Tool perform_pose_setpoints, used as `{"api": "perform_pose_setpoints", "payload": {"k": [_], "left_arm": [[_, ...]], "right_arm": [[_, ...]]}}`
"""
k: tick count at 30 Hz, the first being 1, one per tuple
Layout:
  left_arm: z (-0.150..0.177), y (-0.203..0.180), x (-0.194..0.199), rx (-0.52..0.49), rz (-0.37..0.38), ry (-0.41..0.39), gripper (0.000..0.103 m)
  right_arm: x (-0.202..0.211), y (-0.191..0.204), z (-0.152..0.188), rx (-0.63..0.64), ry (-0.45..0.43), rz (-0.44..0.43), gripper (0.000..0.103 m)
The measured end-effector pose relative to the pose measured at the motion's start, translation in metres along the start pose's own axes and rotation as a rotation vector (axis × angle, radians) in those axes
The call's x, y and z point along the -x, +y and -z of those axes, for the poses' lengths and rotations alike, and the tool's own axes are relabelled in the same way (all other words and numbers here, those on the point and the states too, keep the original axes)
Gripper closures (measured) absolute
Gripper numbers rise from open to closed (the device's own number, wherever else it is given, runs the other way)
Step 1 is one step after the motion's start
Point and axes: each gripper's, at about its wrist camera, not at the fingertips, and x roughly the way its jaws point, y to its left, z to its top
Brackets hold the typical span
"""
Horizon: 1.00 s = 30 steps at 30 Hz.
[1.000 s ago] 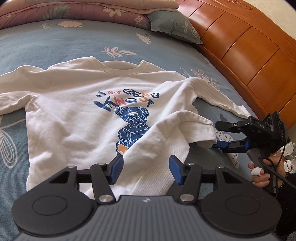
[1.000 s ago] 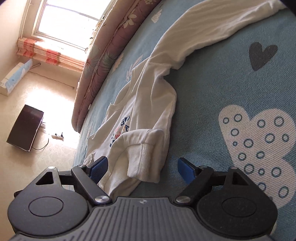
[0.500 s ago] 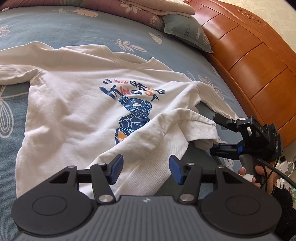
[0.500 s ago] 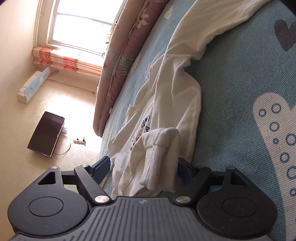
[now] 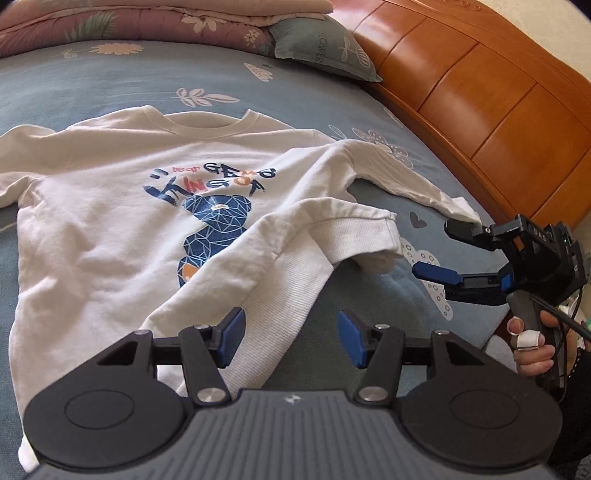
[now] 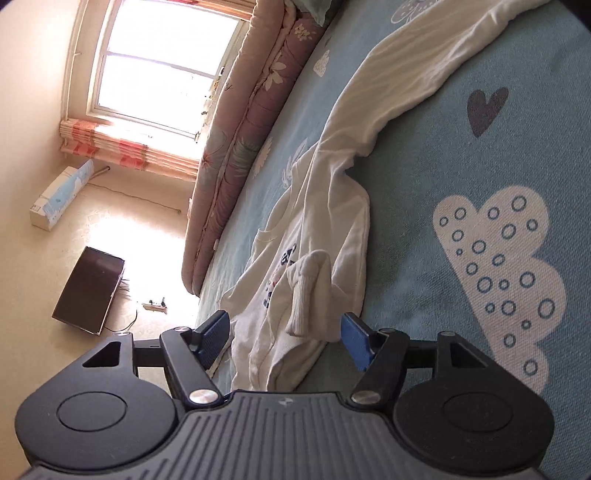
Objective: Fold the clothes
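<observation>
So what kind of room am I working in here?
A bedroom, most likely: the white sweatshirt lies on a bed's blue patterned sheet, with a wooden headboard, a pillow and folded quilts.

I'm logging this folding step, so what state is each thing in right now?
Sweatshirt: face up on the bed, not yet folded.
Hem corner: flipped up over the print.
Right sleeve: stretched out flat.
Left tongs: open, empty.
Right tongs: open, have just been closing around the hem corner.
</observation>
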Motion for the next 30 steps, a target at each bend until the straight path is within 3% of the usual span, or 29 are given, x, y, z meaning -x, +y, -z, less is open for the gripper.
{"api": "perform_pose_setpoints", "payload": {"k": [3,7,8,11,20,25,30], "left_arm": [[0.001,-0.024,-0.022,-0.180,-0.078,0.021,0.047],[0.005,-0.046,-0.048,-0.448,-0.277,0.005,0.048],[0.002,-0.046,-0.050,-0.476,-0.306,0.001,0.048],[-0.012,-0.038,-0.046,-0.461,-0.286,-0.012,0.044],[-0.030,-0.024,-0.052,-0.414,-0.237,0.001,0.043],[-0.028,-0.017,-0.050,-0.378,-0.216,0.007,0.043],[-0.028,-0.011,-0.047,-0.351,-0.199,0.006,0.043]], "right_arm": [[-0.010,-0.002,0.012,-0.006,0.050,-0.004,0.028],[-0.024,-0.007,0.019,-0.002,0.097,0.026,0.021],[-0.025,-0.008,0.021,0.001,0.105,0.034,0.020],[-0.026,-0.011,0.021,0.004,0.118,0.031,0.020],[-0.044,0.003,0.004,-0.014,0.112,-0.093,0.017],[-0.051,0.016,-0.018,0.060,0.057,0.008,0.017],[-0.041,0.015,-0.028,0.066,0.031,0.015,0.017]]}}
